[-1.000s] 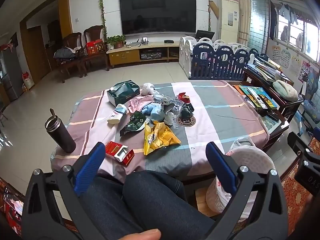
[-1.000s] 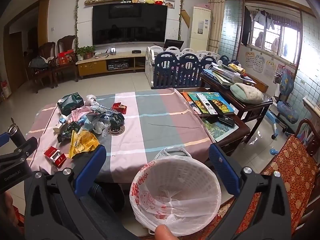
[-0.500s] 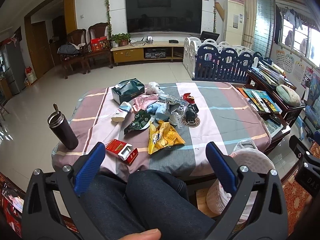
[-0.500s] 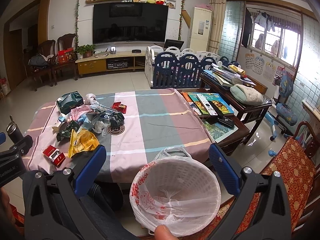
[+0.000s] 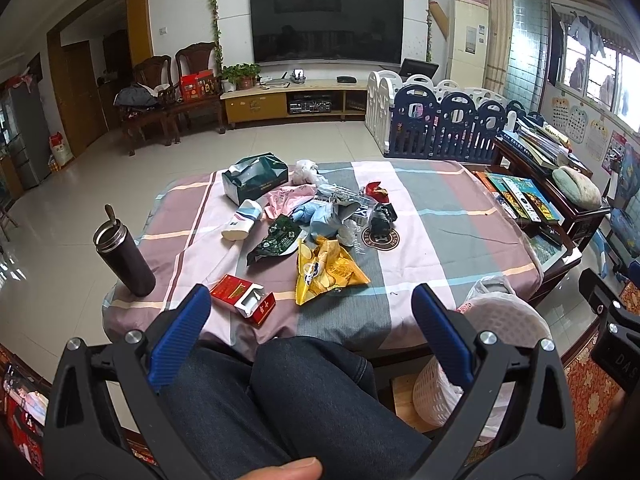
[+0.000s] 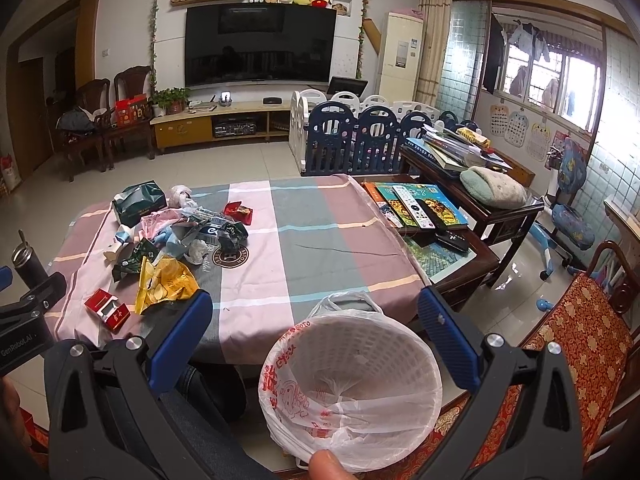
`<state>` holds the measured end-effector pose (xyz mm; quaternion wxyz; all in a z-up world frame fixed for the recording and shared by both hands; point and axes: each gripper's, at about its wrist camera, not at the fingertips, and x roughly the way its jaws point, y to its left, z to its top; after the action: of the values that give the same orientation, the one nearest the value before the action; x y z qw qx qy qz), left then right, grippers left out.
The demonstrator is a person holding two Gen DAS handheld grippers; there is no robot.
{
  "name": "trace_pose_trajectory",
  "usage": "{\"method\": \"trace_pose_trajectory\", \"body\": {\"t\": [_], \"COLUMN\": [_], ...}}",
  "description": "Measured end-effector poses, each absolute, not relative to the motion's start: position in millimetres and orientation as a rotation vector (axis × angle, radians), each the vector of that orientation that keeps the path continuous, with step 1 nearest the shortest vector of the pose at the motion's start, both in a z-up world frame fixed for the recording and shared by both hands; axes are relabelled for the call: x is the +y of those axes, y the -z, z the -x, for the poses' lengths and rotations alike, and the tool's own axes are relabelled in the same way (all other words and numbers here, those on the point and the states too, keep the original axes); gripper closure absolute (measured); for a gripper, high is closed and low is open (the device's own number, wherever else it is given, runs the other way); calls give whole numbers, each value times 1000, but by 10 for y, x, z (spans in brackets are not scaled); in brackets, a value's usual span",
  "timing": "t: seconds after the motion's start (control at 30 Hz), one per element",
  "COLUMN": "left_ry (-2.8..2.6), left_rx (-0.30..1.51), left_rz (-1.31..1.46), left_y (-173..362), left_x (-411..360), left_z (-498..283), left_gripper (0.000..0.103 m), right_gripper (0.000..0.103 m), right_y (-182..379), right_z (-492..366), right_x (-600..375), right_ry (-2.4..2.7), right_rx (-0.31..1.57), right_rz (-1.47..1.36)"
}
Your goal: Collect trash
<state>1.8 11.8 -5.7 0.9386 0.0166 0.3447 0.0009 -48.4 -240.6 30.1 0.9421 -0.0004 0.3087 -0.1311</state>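
A pile of trash lies on the striped tablecloth (image 5: 440,240): a yellow chip bag (image 5: 326,270), a red cigarette box (image 5: 244,300), a dark green wrapper (image 5: 276,240), a white paper cup (image 5: 242,224), blue and pink wrappers and crumpled paper. The pile also shows in the right wrist view, with the chip bag (image 6: 166,282) and red box (image 6: 107,309). A white basket lined with a plastic bag (image 6: 352,376) stands on the floor by the table's near right corner. My left gripper (image 5: 310,322) is open and empty above my lap. My right gripper (image 6: 312,334) is open and empty above the basket.
A dark thermos (image 5: 124,258) stands at the table's left edge. A green tissue box (image 5: 256,178) sits at the back of the pile. A side table with books and remotes (image 6: 424,210) is on the right. A red cushioned chair (image 6: 580,332) is near right.
Both grippers have risen slightly and tilted, so the table sits a little lower in view. Nothing on the table has moved.
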Motion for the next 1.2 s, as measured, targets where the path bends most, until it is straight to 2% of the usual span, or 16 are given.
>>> {"method": "trace_pose_trajectory", "body": {"t": [1.2], "left_ry": [-2], "left_rx": [706], "left_rz": [-33], "left_y": [67], "left_x": [117], "left_z": [-21], "left_gripper": [3], "right_gripper": [3], "right_y": [-241], "right_z": [484], "right_x": [-2406], "right_ry": [273], "right_rx": [644], "right_rz": [-3]}}
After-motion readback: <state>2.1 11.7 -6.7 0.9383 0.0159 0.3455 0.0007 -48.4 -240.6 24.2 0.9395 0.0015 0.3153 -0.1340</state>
